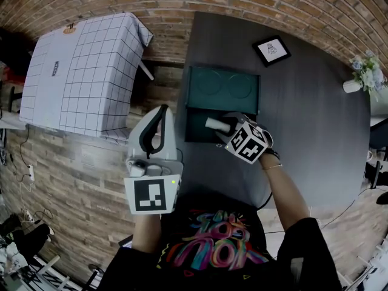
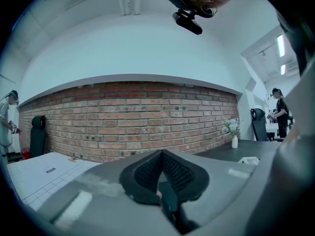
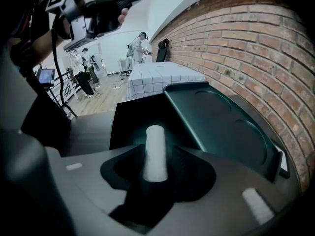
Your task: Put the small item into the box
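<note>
The small item is a white cylinder (image 1: 215,125) (image 3: 155,151). It lies between the jaws of my right gripper (image 1: 223,127) (image 3: 157,156), which stand apart from it with dark gaps on both sides, so the gripper is open. The cylinder points out over the dark inside of the green box (image 1: 199,132) (image 3: 129,121). The box lid (image 1: 222,88) (image 3: 216,124), with two round hollows, is folded back behind it. My left gripper (image 1: 159,111) (image 2: 161,152) is held up off the table's left side, shut with nothing in it, and points at a brick wall.
The box stands on a dark round table (image 1: 315,138). A small framed picture (image 1: 271,50) and a white vase of flowers (image 1: 354,85) sit near its far edge. A table with a white gridded cloth (image 1: 79,71) stands to the left on the brick floor.
</note>
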Tool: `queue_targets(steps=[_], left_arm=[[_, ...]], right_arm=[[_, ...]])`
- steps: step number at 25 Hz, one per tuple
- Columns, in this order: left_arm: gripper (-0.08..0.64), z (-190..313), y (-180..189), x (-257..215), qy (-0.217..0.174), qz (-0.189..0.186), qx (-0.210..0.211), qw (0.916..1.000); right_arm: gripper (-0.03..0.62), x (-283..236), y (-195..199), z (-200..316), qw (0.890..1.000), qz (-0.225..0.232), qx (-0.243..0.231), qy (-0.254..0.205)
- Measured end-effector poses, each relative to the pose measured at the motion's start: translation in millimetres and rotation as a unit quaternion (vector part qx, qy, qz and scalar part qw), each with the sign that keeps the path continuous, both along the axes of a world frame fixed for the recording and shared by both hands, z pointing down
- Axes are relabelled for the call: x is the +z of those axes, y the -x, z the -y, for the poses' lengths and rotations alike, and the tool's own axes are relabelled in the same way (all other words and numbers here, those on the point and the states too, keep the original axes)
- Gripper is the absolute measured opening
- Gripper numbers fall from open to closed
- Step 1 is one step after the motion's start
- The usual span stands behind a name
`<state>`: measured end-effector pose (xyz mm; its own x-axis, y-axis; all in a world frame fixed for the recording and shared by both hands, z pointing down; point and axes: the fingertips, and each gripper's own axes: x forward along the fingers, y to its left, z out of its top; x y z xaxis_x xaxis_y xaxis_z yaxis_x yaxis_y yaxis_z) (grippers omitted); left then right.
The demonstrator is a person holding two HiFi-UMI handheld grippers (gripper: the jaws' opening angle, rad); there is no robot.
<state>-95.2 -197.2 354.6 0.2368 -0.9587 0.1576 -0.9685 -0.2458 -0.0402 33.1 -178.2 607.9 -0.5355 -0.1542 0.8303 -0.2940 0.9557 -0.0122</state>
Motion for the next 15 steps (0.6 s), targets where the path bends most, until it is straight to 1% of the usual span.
queue_targets(steps=[4,9,12,15], left_arm=[[0.002,0,-2,-4,-0.005,-0.002,0.002,1.0],[0.003,-3,-4,-9,-0.009,-0.003,0.005,0.9999],[0.003,-6,-4,-14,-0.017,-0.003,0.007,0.9998],[0.003,-10,-5,-19,-0.021,-0.003,0.008,0.9997]], right_arm=[[0.183,-7,-4,3,1.0,0.006,0.011,-0.006],[0.19,-23,-5,5,0.999,0.026,0.029,-0.016],[0.19,-40,-2,7,0.997,0.054,0.046,-0.03],[0.192,-67,5,8,0.992,0.097,0.071,-0.044]])
